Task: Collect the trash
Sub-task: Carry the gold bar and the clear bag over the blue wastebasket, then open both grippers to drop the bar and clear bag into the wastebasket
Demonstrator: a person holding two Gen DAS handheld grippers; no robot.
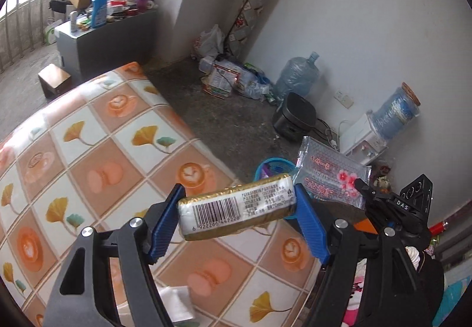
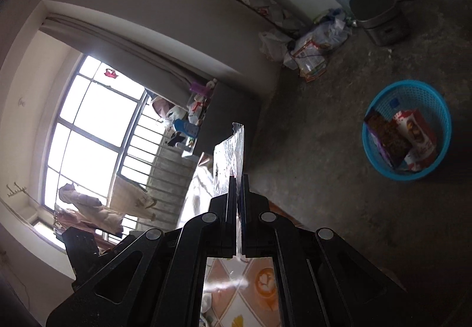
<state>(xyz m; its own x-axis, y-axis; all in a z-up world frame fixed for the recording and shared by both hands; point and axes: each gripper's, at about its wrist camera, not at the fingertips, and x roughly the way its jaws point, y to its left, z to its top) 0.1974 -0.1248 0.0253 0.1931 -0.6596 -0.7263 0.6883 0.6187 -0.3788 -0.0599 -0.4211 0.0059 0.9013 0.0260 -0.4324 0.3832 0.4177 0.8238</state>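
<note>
My left gripper (image 1: 239, 209) is shut on a gold and white wrapped pack with a barcode (image 1: 236, 207), held above the patterned tablecloth (image 1: 97, 150). My right gripper (image 2: 239, 179), also seen in the left wrist view (image 1: 358, 182), is shut on a clear plastic wrapper with pink flowers (image 1: 330, 172), which shows edge-on in the right wrist view (image 2: 231, 150). A blue basket (image 2: 408, 129) stands on the floor with a purple box and a red and white packet inside; in the left wrist view its rim (image 1: 273, 163) shows behind the pack.
White tissue (image 1: 177, 303) lies on the table near me. On the floor by the wall are a dark rice cooker (image 1: 295, 117), water jugs (image 1: 298, 73), a pile of bags (image 1: 233, 76) and a water dispenser (image 1: 365, 141). A grey cabinet (image 1: 106, 38) stands by the window.
</note>
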